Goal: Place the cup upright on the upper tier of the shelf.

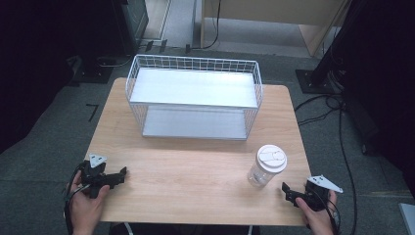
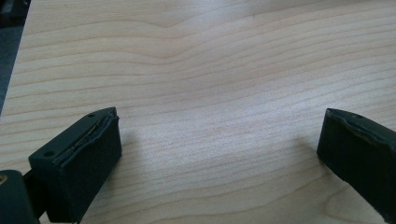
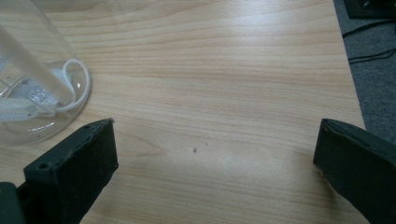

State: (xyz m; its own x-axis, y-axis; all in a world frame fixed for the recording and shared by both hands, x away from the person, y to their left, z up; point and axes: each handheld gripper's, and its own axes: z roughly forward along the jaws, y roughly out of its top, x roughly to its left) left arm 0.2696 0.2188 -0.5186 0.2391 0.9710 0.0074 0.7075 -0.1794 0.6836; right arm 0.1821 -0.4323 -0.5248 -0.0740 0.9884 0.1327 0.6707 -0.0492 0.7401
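Right gripper view crops the clear cup point(image 3: 32, 79); both hand-held grippers' jaws spread apart, empty.

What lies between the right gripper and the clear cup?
Nothing: the high view shows bare table between the right gripper and the clear cup.
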